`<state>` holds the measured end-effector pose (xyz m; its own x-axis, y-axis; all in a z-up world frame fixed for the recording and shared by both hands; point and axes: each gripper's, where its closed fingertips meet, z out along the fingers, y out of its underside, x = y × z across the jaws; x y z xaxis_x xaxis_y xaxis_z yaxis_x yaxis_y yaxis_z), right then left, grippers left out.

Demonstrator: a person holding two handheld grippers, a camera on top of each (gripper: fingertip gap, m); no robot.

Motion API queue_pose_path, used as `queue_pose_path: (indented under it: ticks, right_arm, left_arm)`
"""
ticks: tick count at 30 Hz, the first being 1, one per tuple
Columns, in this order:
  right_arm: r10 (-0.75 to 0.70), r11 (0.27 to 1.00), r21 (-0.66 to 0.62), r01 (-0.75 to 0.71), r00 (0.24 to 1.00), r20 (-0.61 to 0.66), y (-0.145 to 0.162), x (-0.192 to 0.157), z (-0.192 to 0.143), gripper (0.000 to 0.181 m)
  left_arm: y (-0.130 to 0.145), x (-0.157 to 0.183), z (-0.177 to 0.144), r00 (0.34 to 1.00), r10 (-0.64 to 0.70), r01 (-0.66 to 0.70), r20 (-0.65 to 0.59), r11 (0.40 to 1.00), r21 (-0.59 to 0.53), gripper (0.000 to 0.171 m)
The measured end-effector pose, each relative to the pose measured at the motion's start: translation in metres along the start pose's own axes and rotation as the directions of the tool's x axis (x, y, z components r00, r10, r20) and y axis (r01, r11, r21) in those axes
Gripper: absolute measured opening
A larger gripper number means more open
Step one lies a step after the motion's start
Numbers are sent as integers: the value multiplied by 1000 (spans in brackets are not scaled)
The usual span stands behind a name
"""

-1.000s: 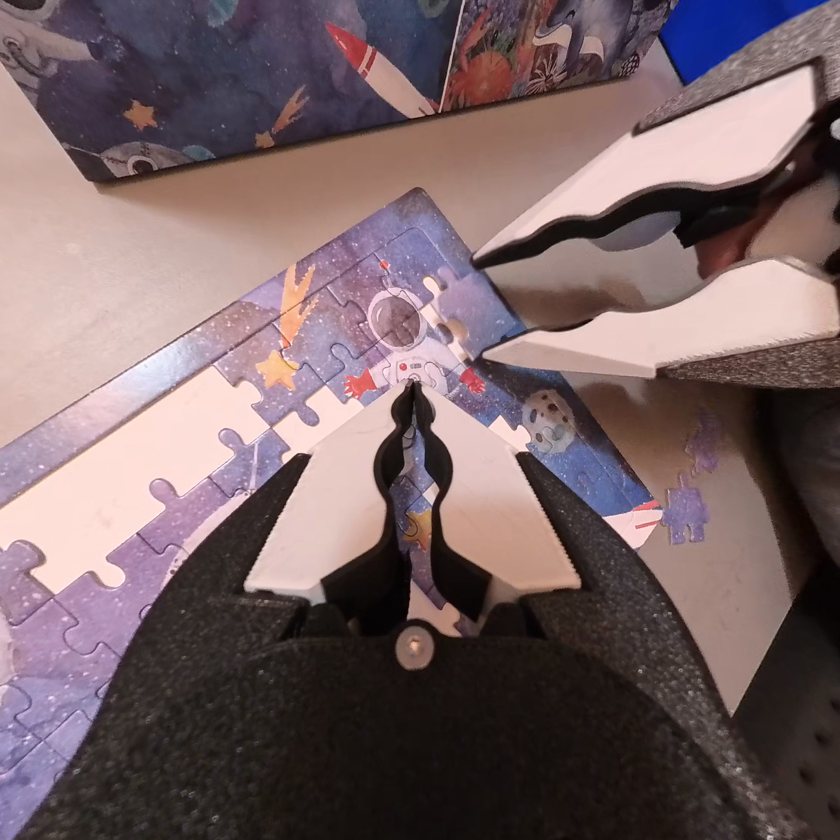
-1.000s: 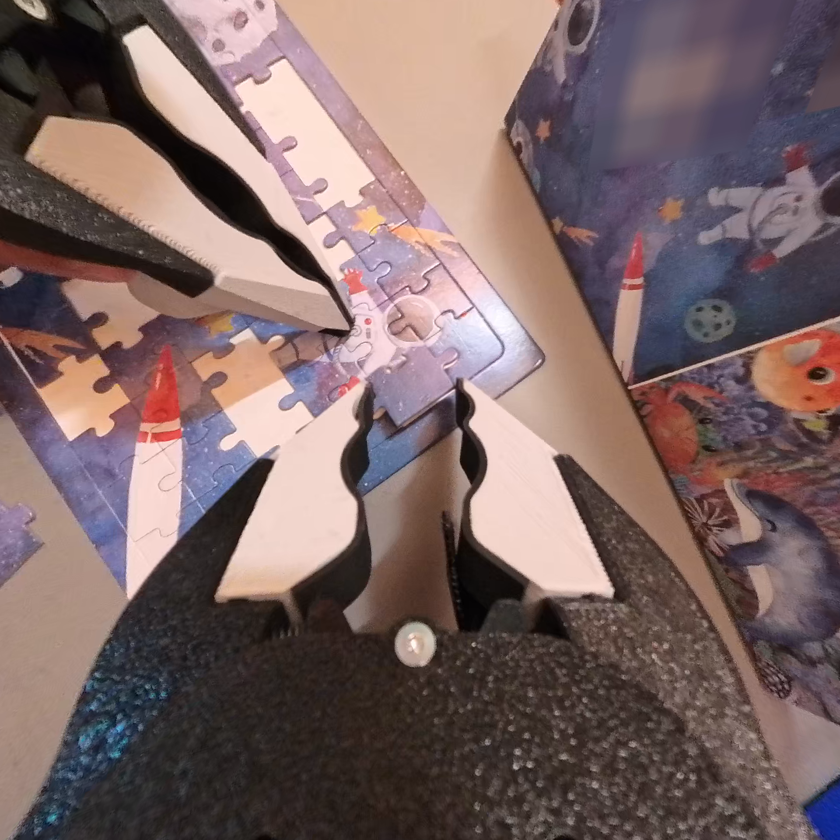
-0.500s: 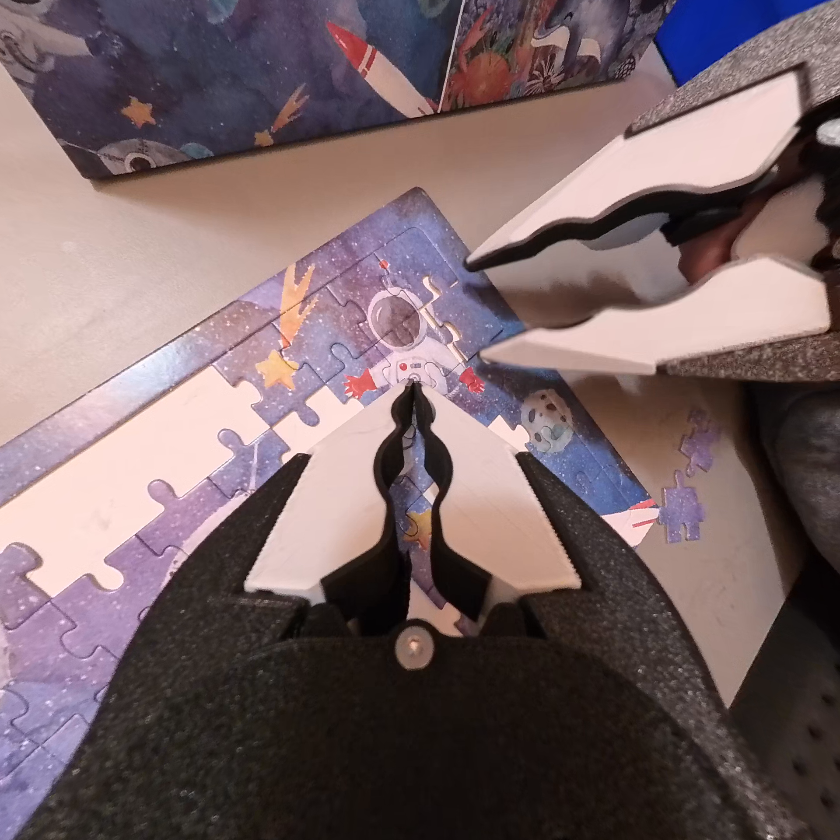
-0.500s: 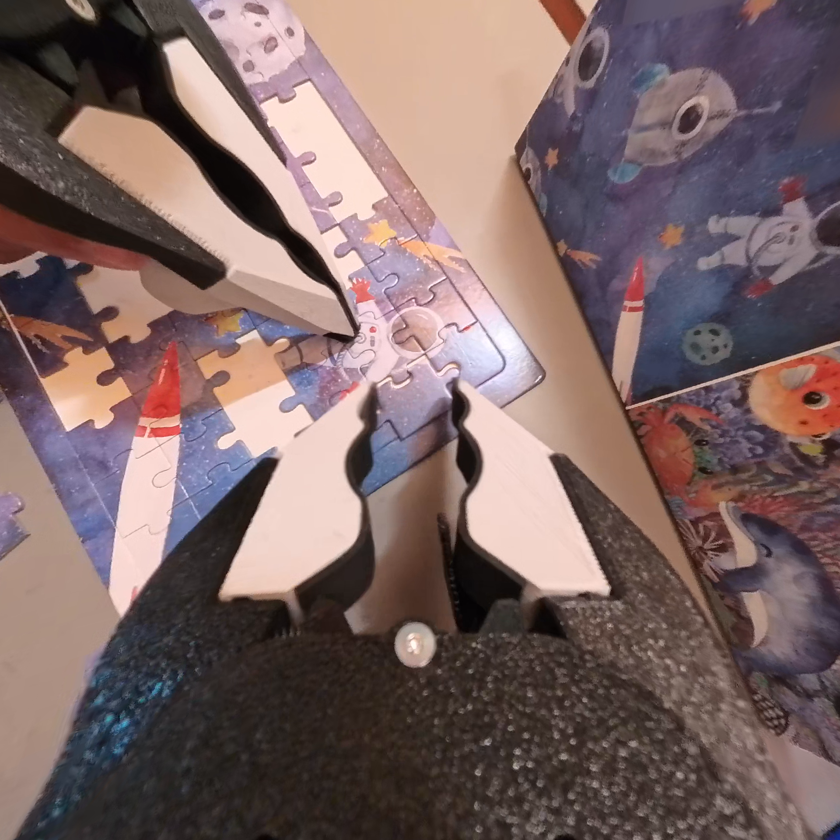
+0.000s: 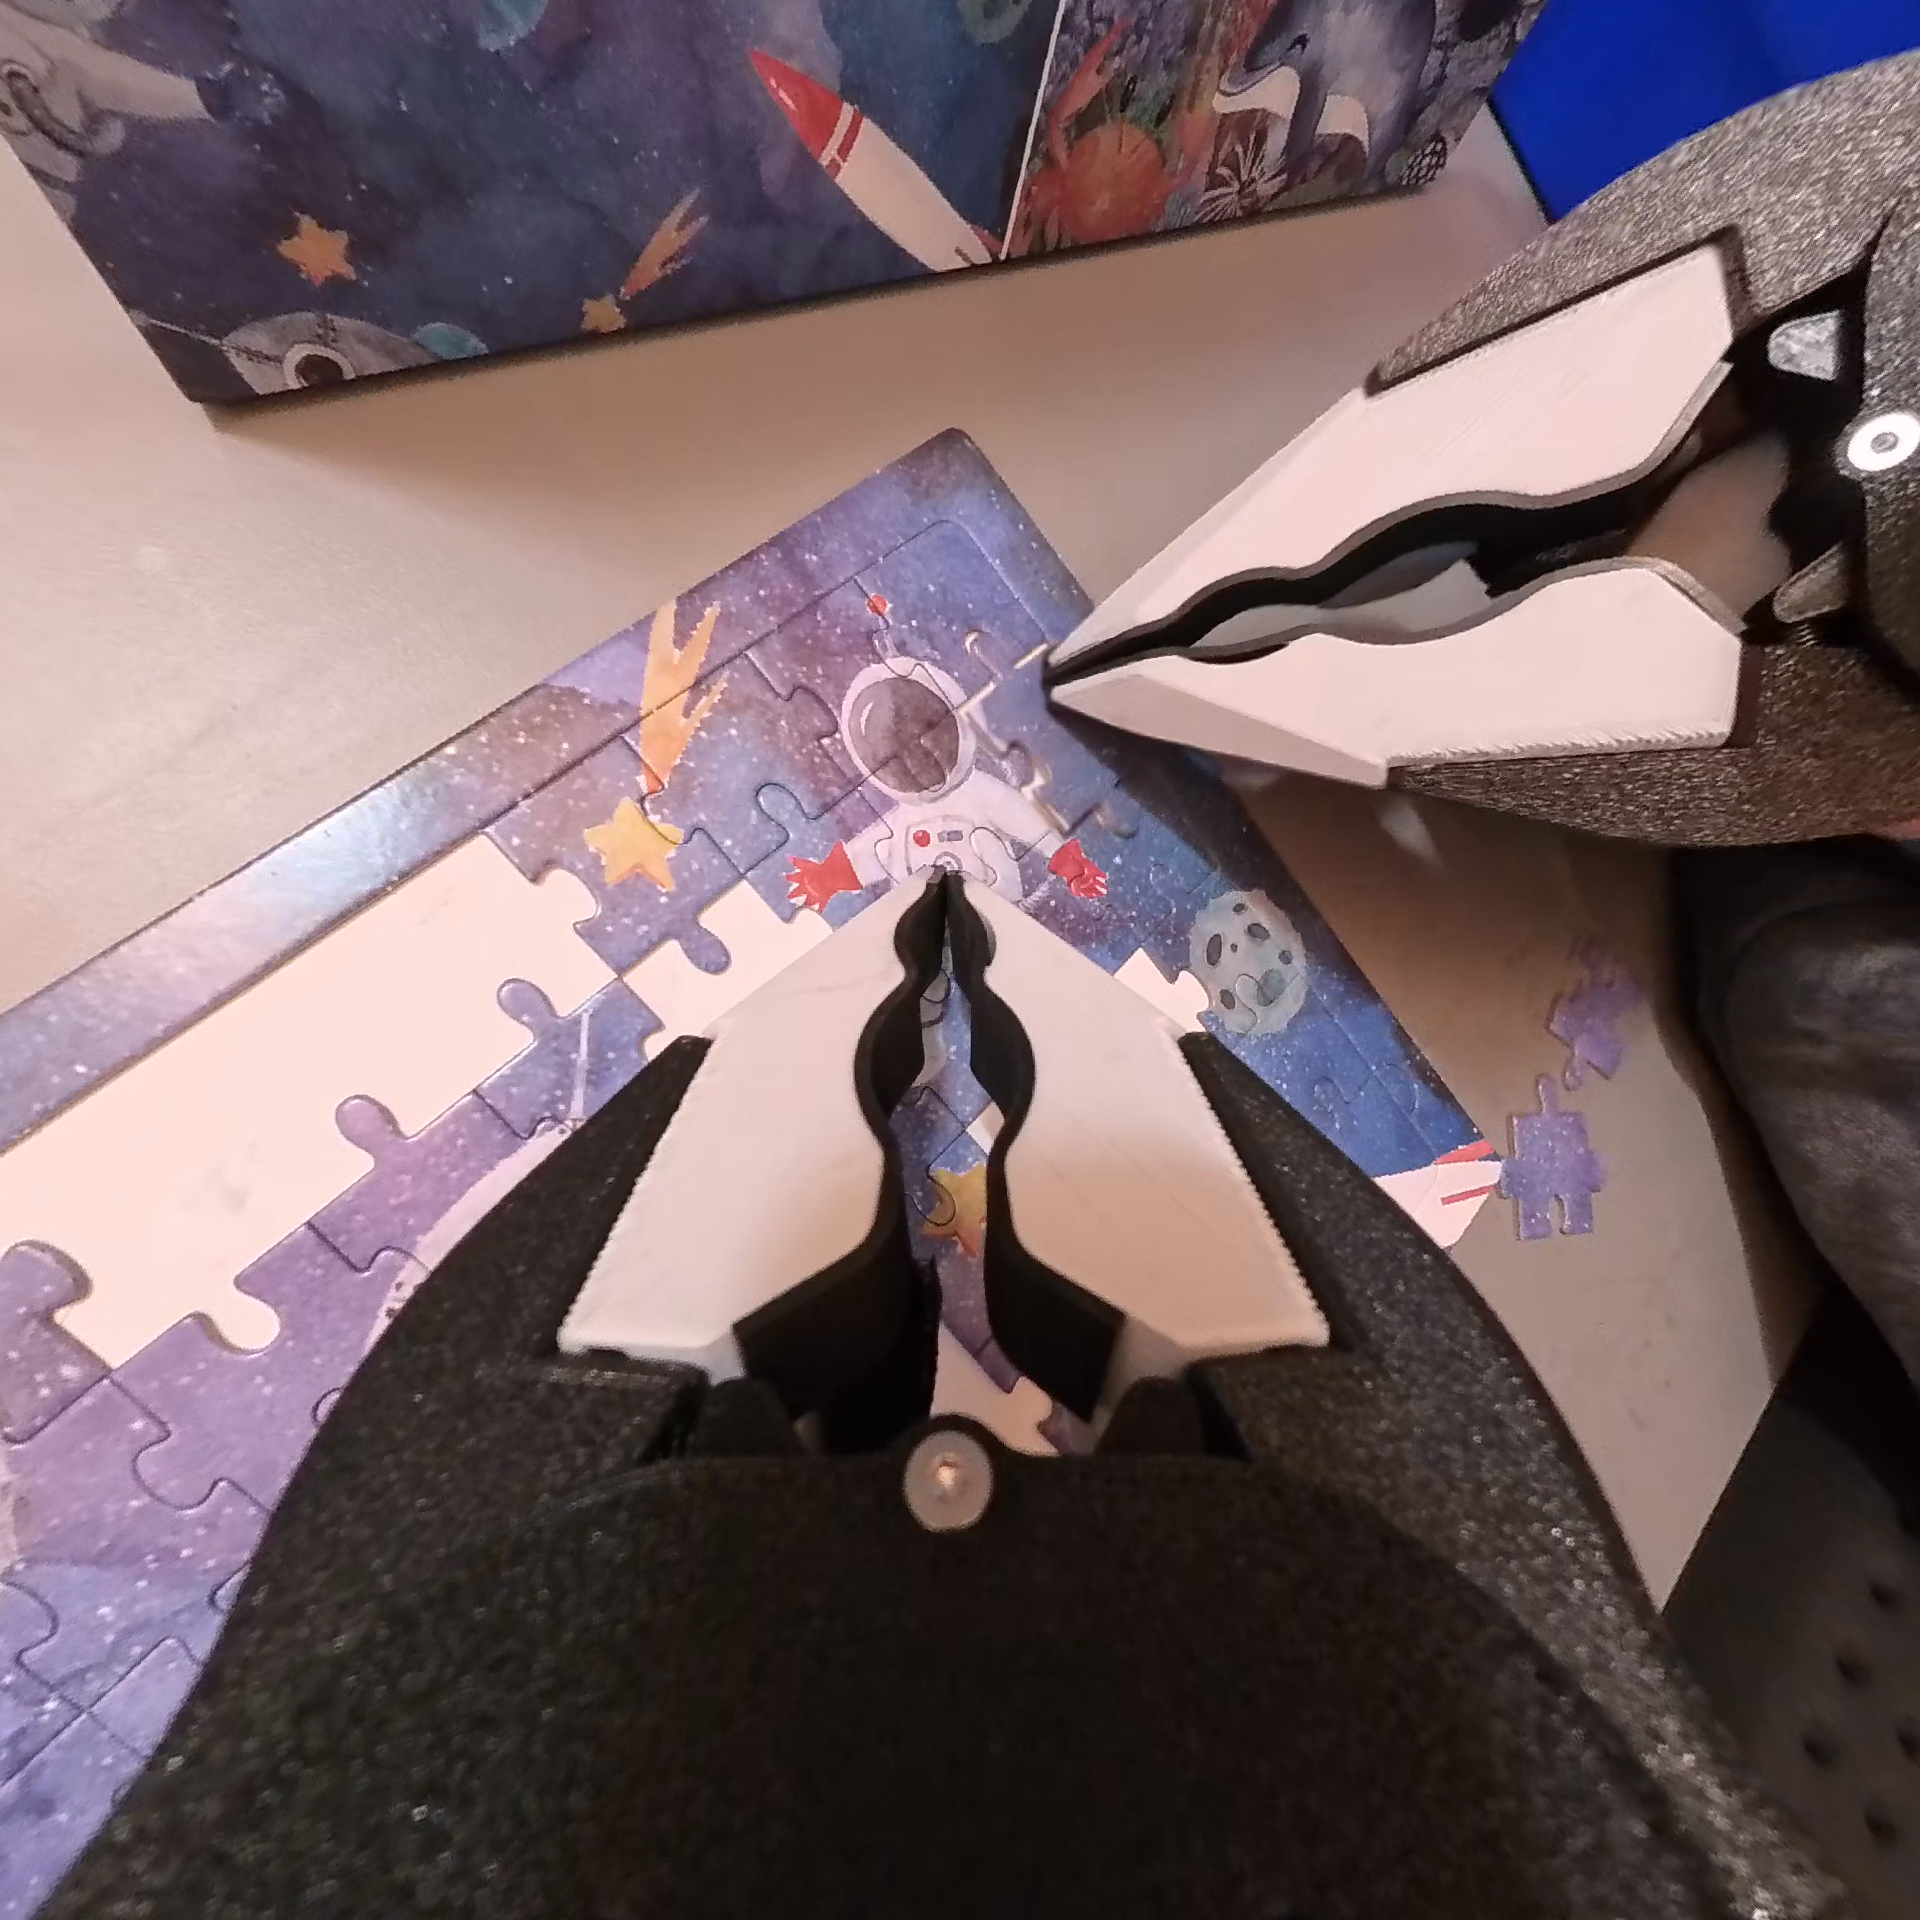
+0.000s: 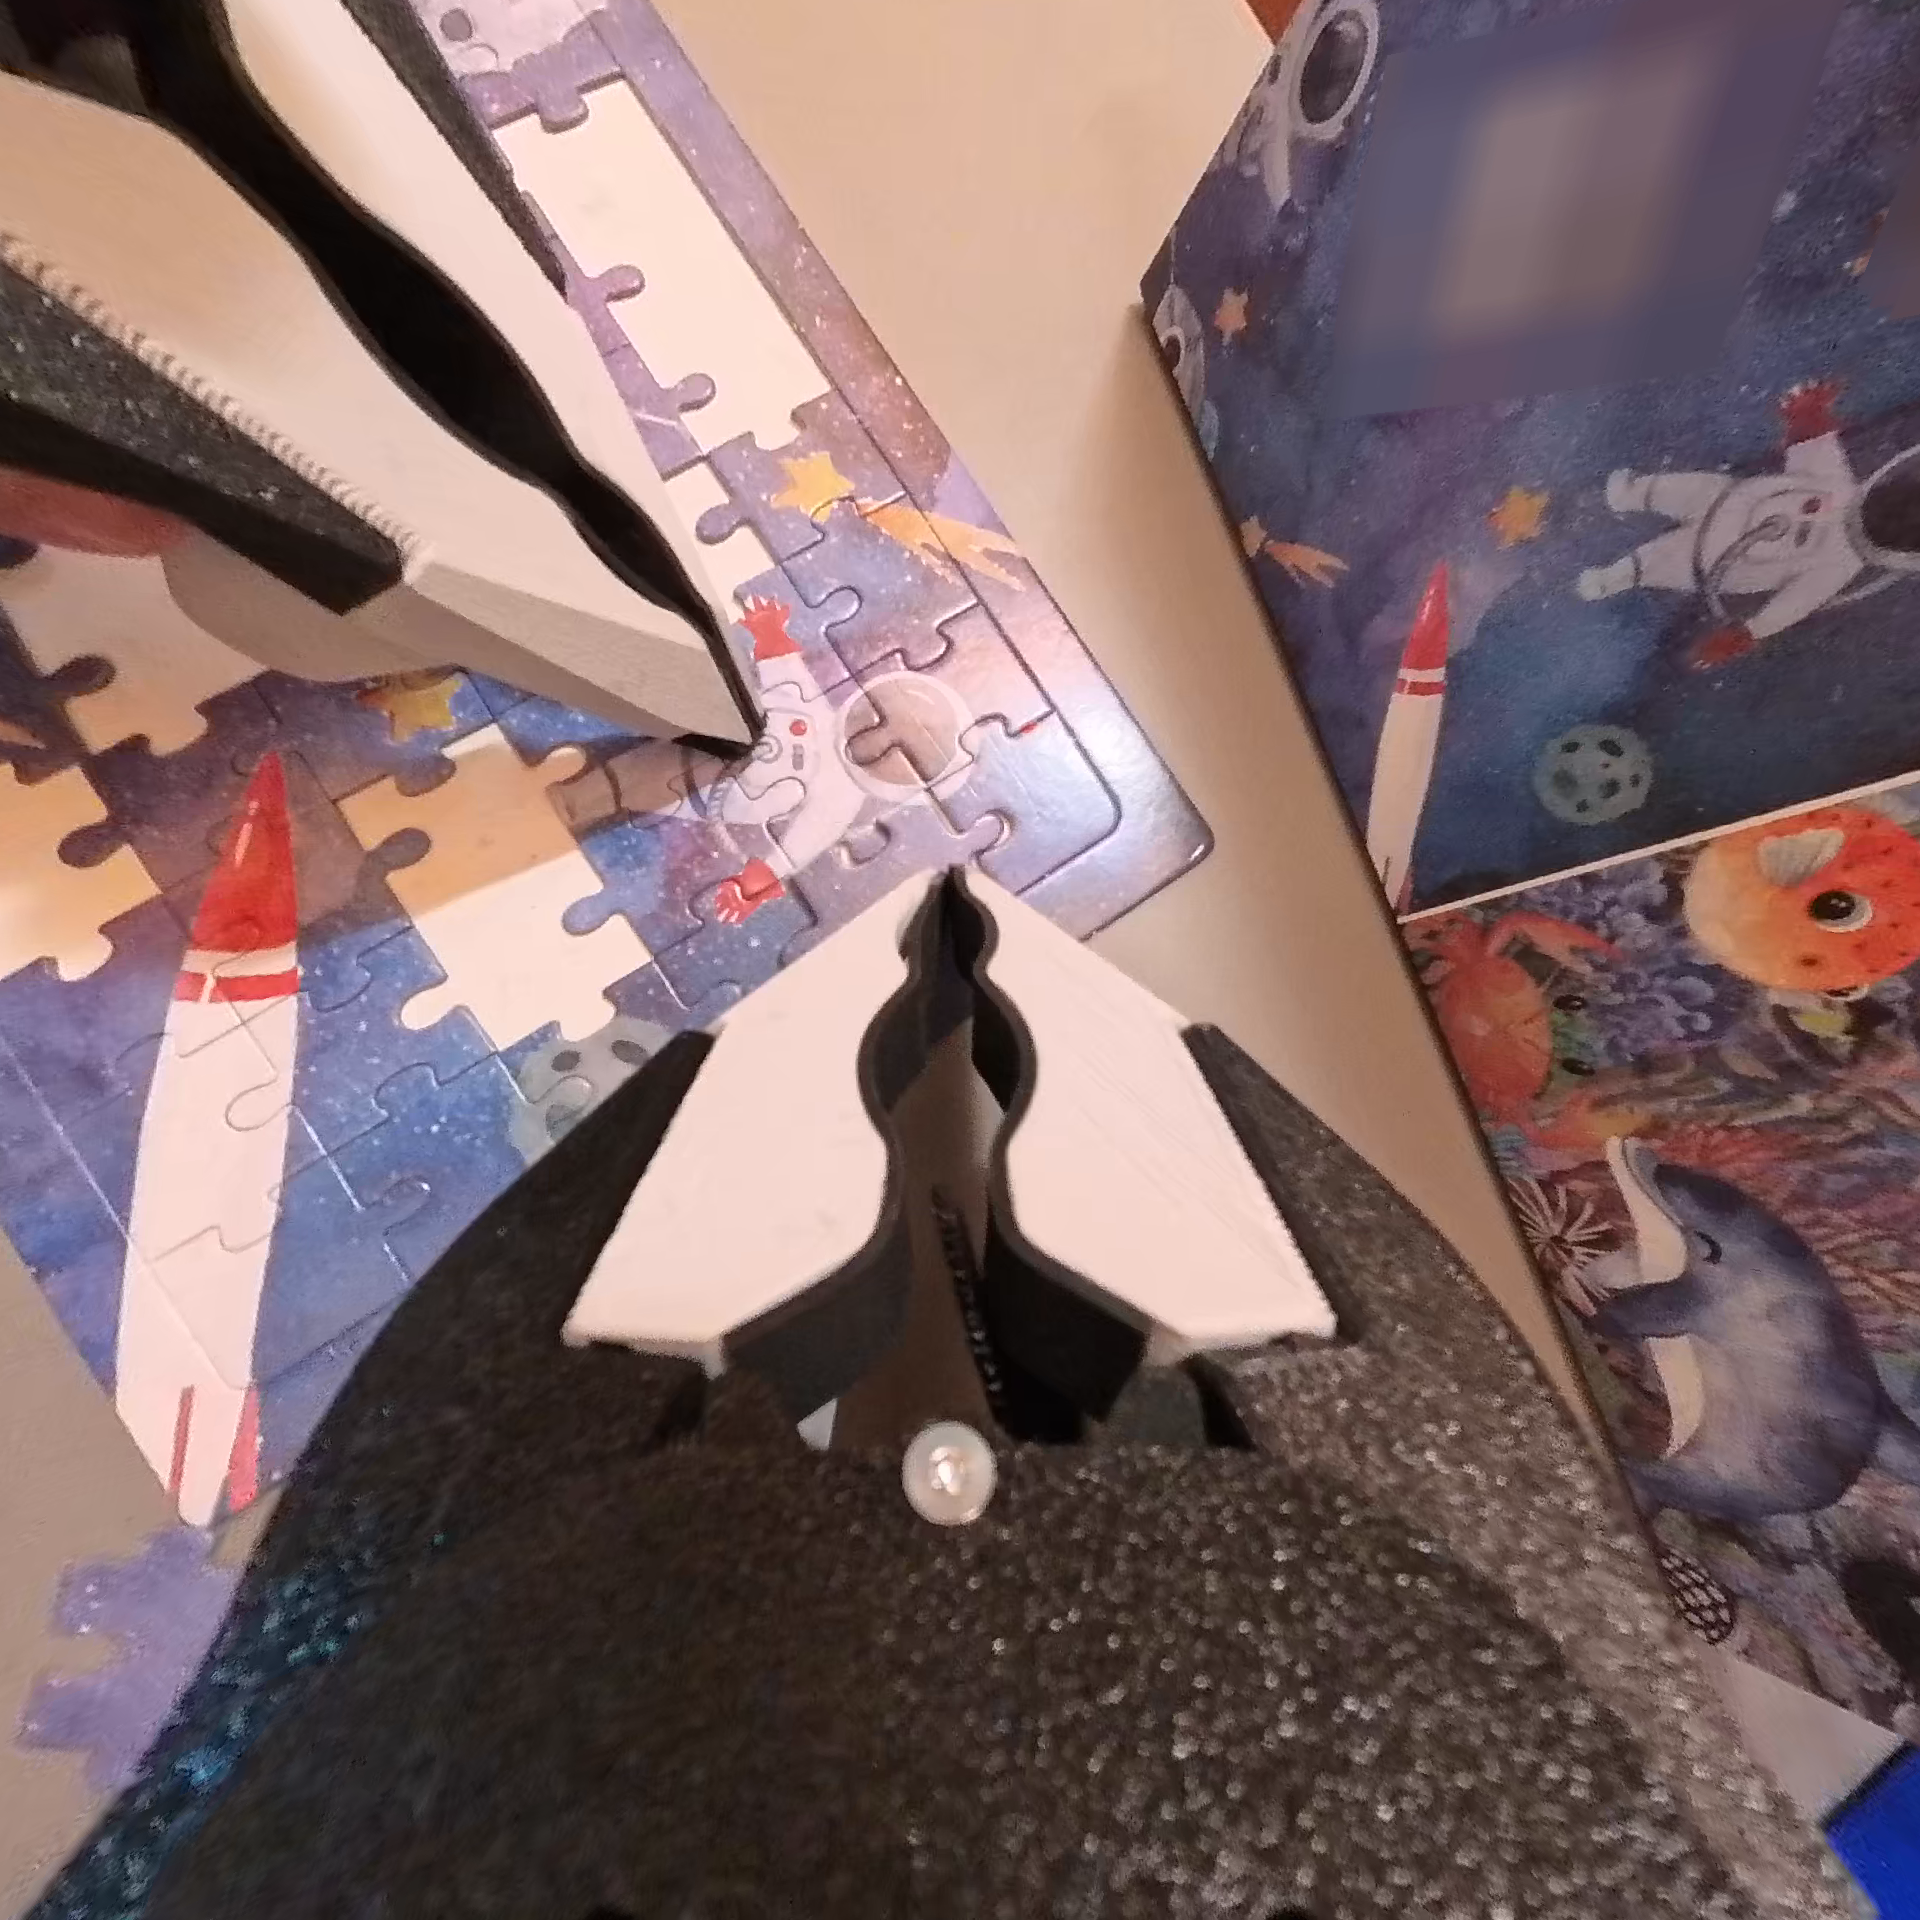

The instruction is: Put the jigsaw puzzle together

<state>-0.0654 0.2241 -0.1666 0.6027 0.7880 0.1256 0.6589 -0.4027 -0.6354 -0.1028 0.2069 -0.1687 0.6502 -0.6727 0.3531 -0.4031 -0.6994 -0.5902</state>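
Left wrist view | left hand-held gripper (image 5: 943, 878) closed, tips on puzzle (image 5: 727, 790)

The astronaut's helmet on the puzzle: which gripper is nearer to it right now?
Right, though not by much. The right gripper has its shut tips beside the astronaut's helmet, on the neighbouring piece. The left gripper sits shut at the astronaut's torso, below the helmet.

An indoor tabletop play or work area, the exact kind of room unclear: a plain beige table (image 5: 312, 582) holds a space-themed cardboard jigsaw puzzle (image 5: 914, 727) beside its illustrated puzzle box (image 6: 1558, 582).
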Motion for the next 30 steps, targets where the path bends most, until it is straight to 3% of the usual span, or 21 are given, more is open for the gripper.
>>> queue_pose_path:
  ticks: [12,15,22,27,29,30]
  right_arm:
    - [-94,995,30,95,995,-26,-11,-8,-10,0]
    - [-128,992,-15,128,991,-24,-2,-14,-2,0]
    - [-87,996,-31,87,996,15,0,-12,-1,0]
    - [-22,994,104,31,996,-86,-29,5,-15,0]
    - [-24,998,59,28,997,-67,-18,0,-4,0]
    - [-30,999,-28,30,999,-30,0,-6,7,2]
  left_arm:
    - [0,0,0,1000,-1,1,-1,1000,1,0]
    - [0,0,0,1000,1,-1,1,1000,1,0]
    - [0,0,0,1000,-6,6,-5,1000,2,0]
    - [0,0,0,1000,-2,2,0,1000,1,0]
    - [0,0,0,1000,1,-1,4,1000,1,0]
    - [0,0,0,1000,1,-1,4,1000,2,0]
